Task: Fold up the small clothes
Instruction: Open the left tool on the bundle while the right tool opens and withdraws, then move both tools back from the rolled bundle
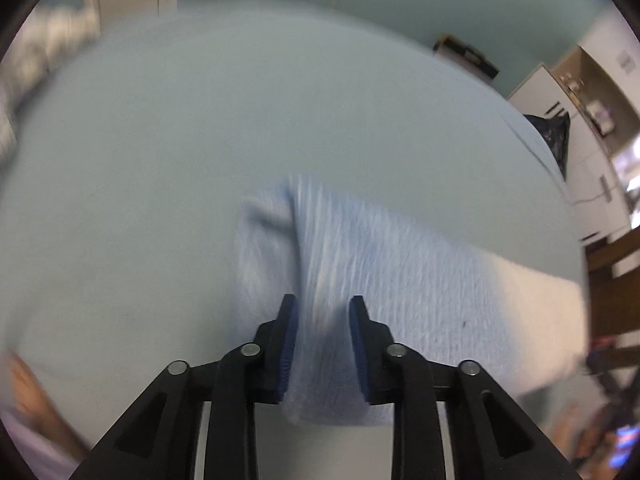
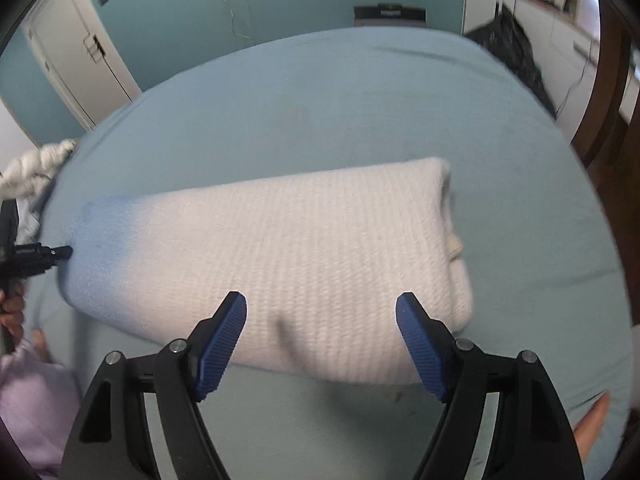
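Note:
A folded knit garment (image 2: pixel 280 232), cream with a blue tint at its left end, lies across the light blue bed sheet (image 2: pixel 320 100). My right gripper (image 2: pixel 322 304) hangs open just above the garment's near edge, with nothing pressed between its blue pads. In the blurred left wrist view the garment (image 1: pixel 400 272) lies under my left gripper (image 1: pixel 323 308). Its jaws stand partly apart with fabric showing in the gap, and I see no pad pressing on it. The right wrist view shows the left gripper (image 2: pixel 60 252) at the garment's left end, held by a hand (image 2: pixel 12 308).
A heap of white clothes (image 2: pixel 32 168) sits at the bed's left edge. A black bag (image 2: pixel 512 48) and white cabinets stand beyond the far right corner, with wooden furniture (image 2: pixel 612 80) to the right. A lilac sleeve (image 2: pixel 32 400) is near the front left.

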Demonstrator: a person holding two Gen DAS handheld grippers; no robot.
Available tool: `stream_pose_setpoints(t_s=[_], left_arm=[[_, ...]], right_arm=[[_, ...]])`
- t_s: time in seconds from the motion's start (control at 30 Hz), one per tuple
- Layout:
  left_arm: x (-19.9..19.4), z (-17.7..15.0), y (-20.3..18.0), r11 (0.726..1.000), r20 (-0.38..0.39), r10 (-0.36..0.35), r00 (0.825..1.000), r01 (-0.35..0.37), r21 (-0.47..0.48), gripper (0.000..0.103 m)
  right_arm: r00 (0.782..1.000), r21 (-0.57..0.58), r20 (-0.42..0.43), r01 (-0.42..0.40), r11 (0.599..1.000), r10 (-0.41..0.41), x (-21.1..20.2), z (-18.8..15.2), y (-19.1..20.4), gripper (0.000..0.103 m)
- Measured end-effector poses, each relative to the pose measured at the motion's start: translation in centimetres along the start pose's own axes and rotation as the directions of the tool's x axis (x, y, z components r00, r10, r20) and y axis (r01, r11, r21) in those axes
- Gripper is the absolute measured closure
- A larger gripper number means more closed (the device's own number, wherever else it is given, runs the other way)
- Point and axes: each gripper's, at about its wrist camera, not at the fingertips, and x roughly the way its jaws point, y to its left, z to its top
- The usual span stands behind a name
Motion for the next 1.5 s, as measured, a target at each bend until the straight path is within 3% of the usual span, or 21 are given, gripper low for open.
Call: stream_pose_setpoints(t_s=[0.03,0.07,0.1,0.17,0.23,0.37,0.43,0.5,0.57,0.67,0.73,0.9,0.97,1.0,1.1,1.13,1.17,1.23,1.3,1.4,1.5], left_arm=[[-0.7,0.1,-1.5,0.999,0.041,0.007,0.999,-0.008,0.039,0.039],[-1.9,0.0,-2.9,0.995,0.098,0.013,0.995,-0.023,0.092,0.0],[-2.9,-0.4,-4.3,0.992,0.169,0.019,0.985,-0.04,0.124,0.0],[-3.0,-1.2,-6.3,0.983,0.199,0.001,0.98,-0.037,0.178,0.0],[-1.1,-2.0,-8.6,0.964,0.119,-0.016,0.993,-0.017,0.267,0.0],[3.9,-3.9,-11.2,0.937,0.03,0.045,0.999,-0.053,0.345,0.0],[6.7,-4.8,-11.4,0.931,-0.013,0.098,0.995,-0.086,0.355,0.0],[8.3,-5.8,-10.3,0.945,-0.03,0.077,0.997,-0.064,0.32,0.0],[8.1,-6.2,-10.1,0.939,0.001,0.06,0.998,-0.057,0.338,0.0],[8.3,-6.0,-10.2,0.936,-0.007,0.055,0.998,-0.049,0.349,0.0],[8.3,-5.5,-9.6,0.942,-0.008,0.051,0.999,-0.045,0.332,0.0],[8.5,-5.7,-9.9,0.934,0.012,0.062,0.998,-0.063,0.351,0.0],[7.9,-5.7,-9.8,0.935,0.01,0.058,0.998,-0.058,0.349,0.0],[7.9,-5.7,-9.8,0.936,0.012,0.057,0.998,-0.057,0.347,0.0],[7.3,-5.1,-10.2,0.934,0.047,0.082,0.996,-0.093,0.344,0.0],[6.6,-4.9,-10.4,0.932,0.065,0.095,0.993,-0.111,0.346,0.0],[5.7,-4.5,-10.7,0.929,0.101,0.106,0.989,-0.134,0.345,0.0],[4.3,-3.2,-11.1,0.938,0.146,0.083,0.986,-0.127,0.324,0.0],[4.0,-1.9,-11.1,0.953,0.139,0.062,0.988,-0.1,0.287,0.0],[5.7,-0.1,-10.1,0.985,0.051,0.078,0.996,-0.085,0.152,0.0],[8.7,0.2,-8.7,0.996,-0.058,0.073,0.996,-0.07,0.055,0.0]], right_arm=[[1.0,0.009,0.007,-0.008,1.0,0.008,0.0,0.1,-0.1,0.029],[1.0,0.013,0.013,-0.001,1.0,0.001,-0.1,0.0,0.2,0.029],[1.0,0.01,0.019,0.017,1.0,-0.017,-0.1,0.0,0.6,0.029],[0.999,-0.008,0.023,0.043,0.999,-0.043,0.3,0.3,2.0,0.028],[0.999,-0.022,0.013,0.05,0.999,-0.049,0.7,0.4,3.8,0.028],[1.0,-0.088,0.006,0.028,0.996,-0.028,2.6,0.5,8.5,0.028],[1.0,-0.141,0.012,-0.001,0.99,0.003,3.6,-0.1,10.8,0.028],[0.999,-0.215,-0.026,-0.053,0.975,0.048,5.4,-1.4,12.8,0.028],[1.0,-0.313,0.018,-0.006,0.95,0.012,6.1,-2.8,14.0,0.024],[0.993,-0.428,0.102,-0.008,0.904,0.056,5.6,-4.5,13.2,0.018],[0.994,-0.463,0.092,-0.014,0.886,0.063,5.3,-4.9,11.2,0.017],[0.994,-0.386,0.037,-0.082,0.919,0.104,2.4,-5.3,3.8,0.015],[0.997,-0.368,0.065,0.064,0.928,-0.043,2.0,-5.8,1.8,0.012],[0.995,-0.363,0.061,0.096,0.927,-0.079,1.7,-6.2,0.4,0.012],[0.99,-0.261,0.053,0.143,0.955,-0.134,0.5,-6.7,-3.3,0.007],[0.994,-0.2,0.038,0.113,0.973,-0.107,-0.1,-6.6,-4.1,0.007],[0.988,-0.126,0.051,0.148,0.981,-0.143,-0.7,-6.5,-4.5,0.007],[0.971,-0.042,0.097,0.224,0.974,-0.219,-2.0,-5.8,-4.1,0.006],[0.975,0.007,0.155,0.162,0.987,-0.161,-3.2,-5.0,-2.4,0.005],[0.978,-0.013,0.155,0.144,0.99,-0.14,-2.6,-3.9,2.0,0.005],[0.986,-0.095,0.109,0.134,0.986,-0.124,0.2,-3.2,6.7,0.005]])
